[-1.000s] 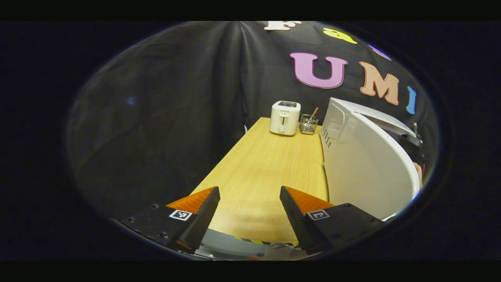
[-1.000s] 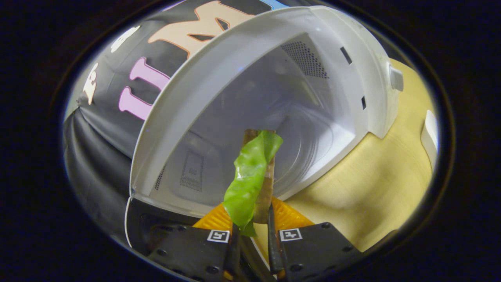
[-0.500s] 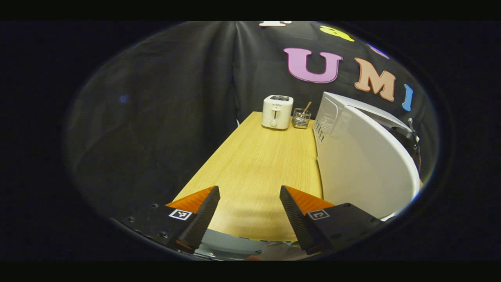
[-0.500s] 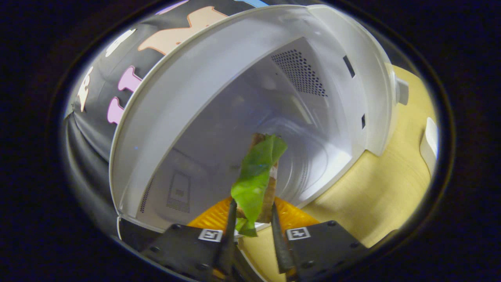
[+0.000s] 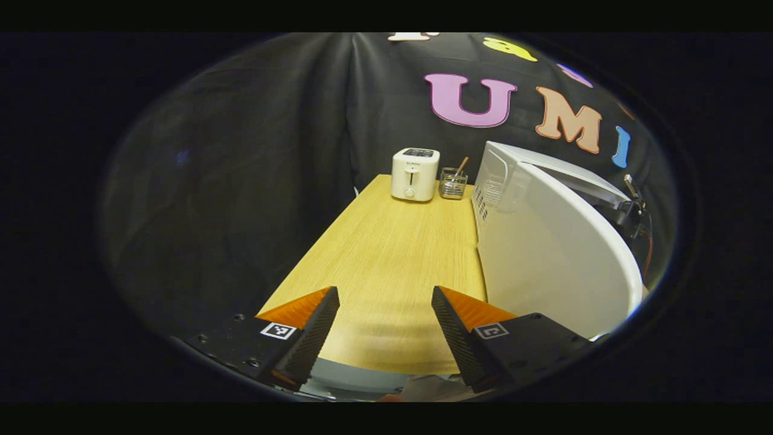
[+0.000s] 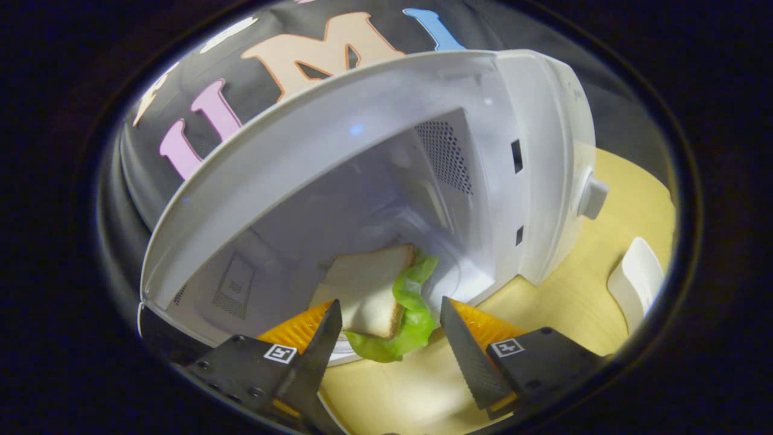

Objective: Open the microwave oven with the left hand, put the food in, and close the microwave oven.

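The light wooden tabletop [image 5: 398,254] carries a white boxy microwave oven [image 6: 531,157] whose door [image 5: 561,266] stands swung wide. In the right gripper view, a slice of white bread with a green lettuce leaf [image 6: 377,299] lies flat on the oven's floor, near the front opening. The right gripper [image 6: 389,338] sits before it with fingers spread wide, gripping nothing. The left gripper [image 5: 383,329] hangs over the table's near edge, also wide open and empty. Far back stand a small white toaster [image 5: 414,174] and, just beside it, a wire utensil holder [image 5: 453,183].
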Available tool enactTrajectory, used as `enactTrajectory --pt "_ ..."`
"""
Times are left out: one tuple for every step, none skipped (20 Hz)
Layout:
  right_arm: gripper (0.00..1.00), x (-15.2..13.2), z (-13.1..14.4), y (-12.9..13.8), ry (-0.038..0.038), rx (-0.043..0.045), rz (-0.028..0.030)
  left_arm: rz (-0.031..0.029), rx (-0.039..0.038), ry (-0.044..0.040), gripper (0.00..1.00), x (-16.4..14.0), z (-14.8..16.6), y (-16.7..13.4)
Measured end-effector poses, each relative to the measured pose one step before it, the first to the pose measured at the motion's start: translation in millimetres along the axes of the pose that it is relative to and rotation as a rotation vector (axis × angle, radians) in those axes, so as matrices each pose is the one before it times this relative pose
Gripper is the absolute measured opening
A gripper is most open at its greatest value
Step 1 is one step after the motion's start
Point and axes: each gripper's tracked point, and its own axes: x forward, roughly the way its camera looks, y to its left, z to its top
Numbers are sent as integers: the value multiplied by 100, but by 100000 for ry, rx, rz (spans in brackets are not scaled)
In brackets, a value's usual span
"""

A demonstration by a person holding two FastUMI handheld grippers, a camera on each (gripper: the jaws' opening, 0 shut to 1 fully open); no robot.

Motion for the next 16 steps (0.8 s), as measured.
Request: enactTrajectory --pt "91 -540 266 -79 -848 -2286 401 8 -524 226 91 -70 -30 -61" --pt "91 -632 188 -53 -634 -2459 155 -155 -682 -59 91 -34 -39 -128" --pt "91 -735 256 -32 -610 -2098 411 -380 -637 136 91 -52 -38 -185" --pt "91 -855 42 11 -75 -1775 448 -377 -421 142 91 -16 -119 -167" --pt "91 -962 -20 -25 635 -1826 709 -363 -123 133 91 -119 32 -182" --pt "99 -1010 -147 1 731 -2136 827 -324 98 -95 92 -140 -28 -79" --pt "99 -1242 121 -49 124 -2412 876 -454 144 -99 92 -118 32 -155" --pt "99 -1084 155 21 -682 -1922 824 -942 173 -61 89 -97 -110 -167" --pt "99 -1179 238 -4 -571 -1948 777 -1336 79 583 91 -60 -65 -276" --pt "99 -1246 130 -2 -134 -1985 729 -1450 -115 428 89 39 3 -479" --pt "99 -1323 73 -106 -138 -1898 530 -1623 -119 336 89 -219 -102 -359" --pt "99 -1349 101 50 -132 -2140 1114 -1441 -87 82 87 -179 5 -420" --pt "100 -1238 -9 -100 200 -2444 651 -1648 60 106 80 -100 27 -461" --pt "100 -1192 -138 -112 438 -1897 612 -780 542 -142 73 -94 -161 -352" --pt "100 -1136 -146 -23 495 -1064 824 -413 1054 -223 59 -141 81 -197" --pt "100 -1081 -69 -65 247 -306 589 -97 1409 -309 53 -108 111 -238"
